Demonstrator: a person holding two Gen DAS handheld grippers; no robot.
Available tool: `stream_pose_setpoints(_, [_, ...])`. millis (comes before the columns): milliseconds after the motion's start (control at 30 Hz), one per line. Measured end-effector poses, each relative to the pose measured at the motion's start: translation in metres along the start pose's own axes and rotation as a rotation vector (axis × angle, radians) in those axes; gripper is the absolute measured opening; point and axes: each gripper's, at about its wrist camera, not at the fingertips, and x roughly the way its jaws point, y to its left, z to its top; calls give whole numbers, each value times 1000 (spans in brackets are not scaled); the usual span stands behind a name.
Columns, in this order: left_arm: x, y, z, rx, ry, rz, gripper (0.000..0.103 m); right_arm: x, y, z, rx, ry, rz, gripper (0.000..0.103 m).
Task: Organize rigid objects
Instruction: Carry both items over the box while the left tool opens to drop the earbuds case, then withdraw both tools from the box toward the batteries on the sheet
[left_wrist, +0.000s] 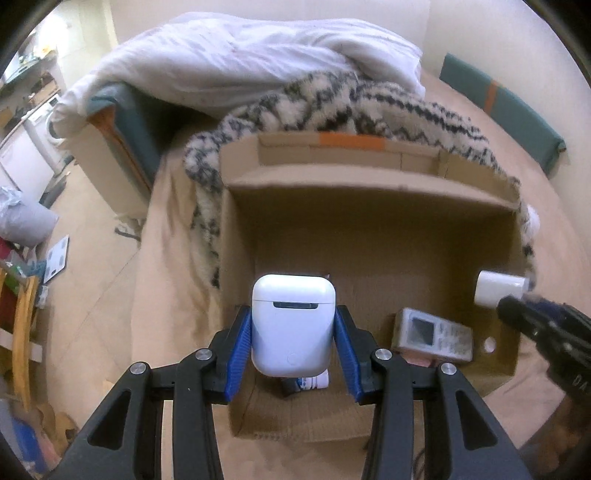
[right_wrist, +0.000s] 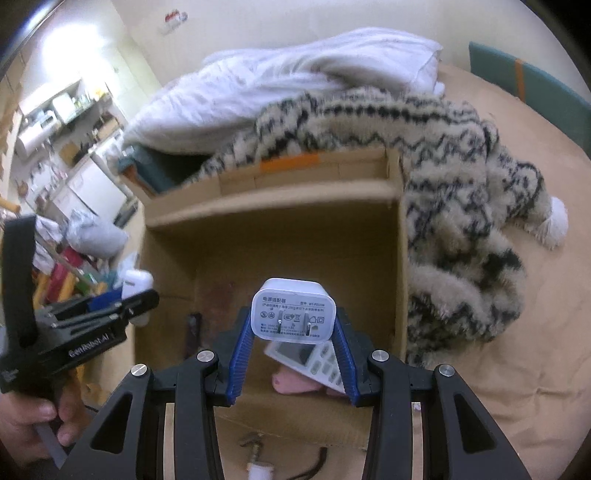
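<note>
While we hold both tools over the open cardboard box (left_wrist: 369, 229), our left tongs (left_wrist: 293, 332) are clenched on a white earbud charging case (left_wrist: 293, 325), its hinge slot and small round button facing the camera, the blue ribbed pads (left_wrist: 240, 354) pressing its two sides. Our right tongs (right_wrist: 293, 325) are clenched on a white power adapter (right_wrist: 293, 314), gripped by its sides with the two flat prongs and printed label turned toward the lens. Both items hang above the box interior rather than resting on its floor.

Inside the box, a grey-white remote control (left_wrist: 434, 334) with a small screen lies near the right wall as the left wrist view shows it; in the right wrist view it sits directly below the adapter, partly over a pink object (right_wrist: 295, 384) we cannot identify. Beneath the earbud case a small white-and-blue item (left_wrist: 312, 382) lies on the box floor, too hidden to name.

The box stands on a bed covered in a tan sheet (right_wrist: 517, 369). A fuzzy zigzag-patterned blanket (right_wrist: 461, 206) bunches against the box's far and right sides, with a white duvet (left_wrist: 240, 62) piled behind it. At the left edge of the right wrist view we see our left hand (right_wrist: 33, 421) gripping the other tool's handle.
</note>
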Motion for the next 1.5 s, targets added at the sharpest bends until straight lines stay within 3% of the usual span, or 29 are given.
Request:
stream_pose_setpoints(600, [38, -4, -9, 30, 66, 31, 40, 44, -6, -19, -35, 163, -112, 44])
stream_pose_setpoints(767, [33, -9, -9, 52, 31, 46, 40, 42, -6, -18, -32, 162, -105, 44])
stream_pose_setpoints(900, [33, -13, -10, 70, 34, 42, 40, 37, -7, -13, -3, 134, -44, 45])
stream_pose_setpoints(967, [34, -15, -11, 75, 42, 33, 41, 30, -5, -9, -2, 99, -19, 52])
stream_pose_setpoints(1033, [34, -15, -11, 77, 46, 28, 52, 23, -2, -6, -13, 59, -11, 71])
stream_pose_setpoints(1167, [31, -16, -12, 67, 37, 6, 59, 16, 3, -4, -18, 29, -5, 103])
stream_pose_setpoints(1500, [25, -14, -9, 59, 15, 28, 61, 16, 4, -3, -26, 30, -17, 103])
